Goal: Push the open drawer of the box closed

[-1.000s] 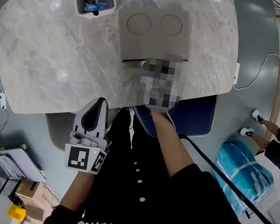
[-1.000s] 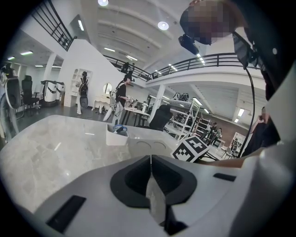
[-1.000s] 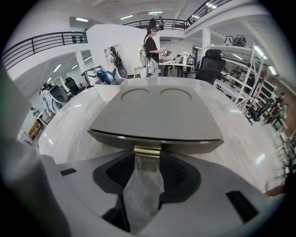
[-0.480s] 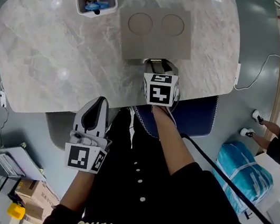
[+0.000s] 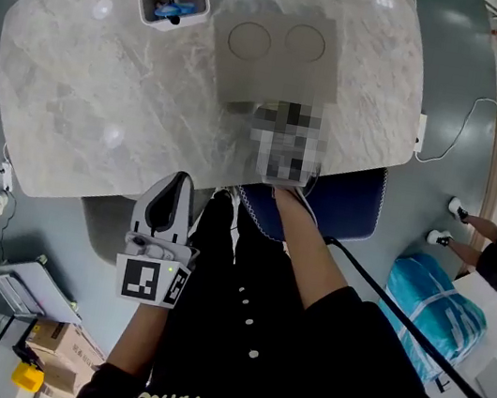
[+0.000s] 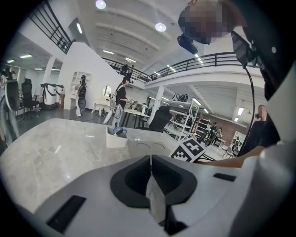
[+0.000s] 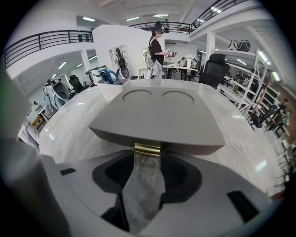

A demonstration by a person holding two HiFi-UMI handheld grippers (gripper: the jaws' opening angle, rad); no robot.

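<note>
Broad pale marble surface [image 5: 104, 101] under everything; toward its near edge, the grey box [image 5: 274, 55] with two round recesses in the lid.

At the box's near face, the drawer [image 7: 115, 137]; seen in the right gripper view as a shadowed front tucked under the lid's overhang, with no open tray jutting toward the camera; judged therefore pushed home or very nearly so, though a thin paler strip along the box's near edge in the head view leaves a last sliver of travel possible; cannot tell which from here.

Right claw [image 7: 147, 157] directly in front of the box, aimed down at the drawer front; caught just after spreading its jaws wider; jaws well apart, gripping nothing; blurred over in the head view. Left claw [image 5: 176, 182] well back from the box, off the surface's near edge and to the box's left; jaws together at the tips, nothing between them; no part in the push.

Small brass pull [image 7: 147, 148] at the middle of the box's near face, right at the mouth of the right claw's gap; touching or a hair apart, impossible to say.

Likely remaining: at most a final nudge on the drawer front, then backing away from the box.
</note>
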